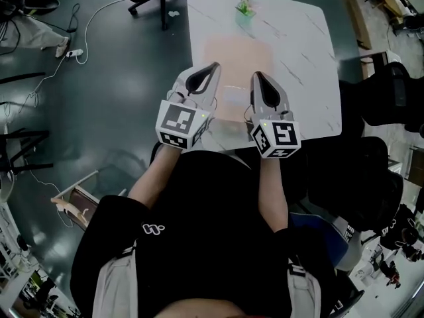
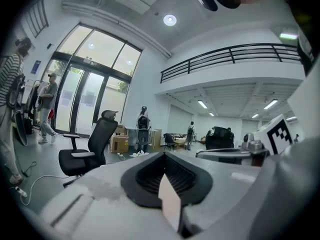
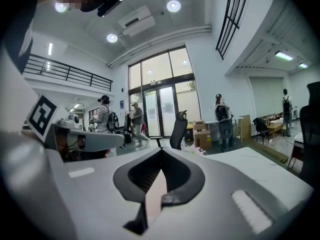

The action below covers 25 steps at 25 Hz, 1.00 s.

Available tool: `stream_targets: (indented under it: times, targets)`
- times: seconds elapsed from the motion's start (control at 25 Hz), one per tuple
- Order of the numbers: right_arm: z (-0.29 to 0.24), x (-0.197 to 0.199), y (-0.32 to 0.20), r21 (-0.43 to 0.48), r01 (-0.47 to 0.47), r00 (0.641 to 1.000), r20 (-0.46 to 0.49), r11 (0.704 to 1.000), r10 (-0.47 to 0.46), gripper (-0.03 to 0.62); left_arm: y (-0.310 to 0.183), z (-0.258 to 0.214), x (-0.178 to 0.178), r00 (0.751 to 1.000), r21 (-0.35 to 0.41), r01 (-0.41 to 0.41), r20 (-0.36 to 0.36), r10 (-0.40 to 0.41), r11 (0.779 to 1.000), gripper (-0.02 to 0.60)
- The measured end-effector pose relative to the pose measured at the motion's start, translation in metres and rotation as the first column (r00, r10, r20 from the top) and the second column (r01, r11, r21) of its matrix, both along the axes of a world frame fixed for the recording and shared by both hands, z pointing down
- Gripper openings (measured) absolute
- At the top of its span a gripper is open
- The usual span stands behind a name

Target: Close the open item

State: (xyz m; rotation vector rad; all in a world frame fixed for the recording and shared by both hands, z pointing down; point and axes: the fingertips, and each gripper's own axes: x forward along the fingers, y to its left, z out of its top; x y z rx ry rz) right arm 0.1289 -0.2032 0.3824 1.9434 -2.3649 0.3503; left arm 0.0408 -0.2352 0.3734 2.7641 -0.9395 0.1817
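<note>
One pale flat item (image 1: 234,99) lies on the pink mat (image 1: 228,52) of the white table (image 1: 305,58), seen between the left gripper (image 1: 211,68) and the right gripper (image 1: 257,78). Both grippers' jaws are pressed together, empty. A small green thing (image 1: 244,6) stands at the far edge.

The worktop (image 1: 298,58) is smooth, white, marble-veined and glossy; the mat (image 1: 238,65) at its centre looks matt. The floor (image 1: 99,91) at left is dark, glossy. The left tongs (image 1: 213,66) and right tongs (image 1: 256,76) are matt grey plastic with ribbed black pads (image 2: 150,176).
</note>
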Motion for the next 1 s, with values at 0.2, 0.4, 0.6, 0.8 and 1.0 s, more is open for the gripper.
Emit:
stream_targets:
  times: [0.2, 0.4, 0.6, 0.8, 1.0]
  targets:
    - [-0.007, 0.022, 0.020, 0.041, -0.069, 0.998, 0.002, 0.997, 0.069, -0.009, 0.003, -0.006, 0.003, 1.000, 0.027, 0.005, 0.002, -0.005, 1.000, 0.000]
    - [-0.009, 0.028, 0.028, 0.038, -0.070, 0.997, -0.006, 0.997, 0.071, -0.011, 0.004, -0.008, 0.004, 1.000, 0.038, 0.014, 0.006, -0.014, 0.999, 0.000]
    - [-0.012, 0.025, 0.028, 0.048, -0.058, 0.998, -0.001, 0.997, 0.058, -0.009, 0.008, -0.005, 0.005, 1.000, 0.030, 0.013, 0.015, -0.013, 0.999, 0.000]
    - [-0.009, 0.021, 0.027, 0.039, -0.038, 0.999, 0.002, 0.999, 0.038, -0.009, 0.013, 0.003, -0.001, 0.999, 0.004, 0.034, 0.024, -0.034, 0.999, 0.000]
    - [-0.011, 0.017, 0.027, 0.043, -0.023, 1.000, 0.000, 0.999, 0.023, -0.009, 0.017, 0.005, -0.007, 0.998, -0.003, 0.053, 0.023, -0.053, 0.999, 0.000]
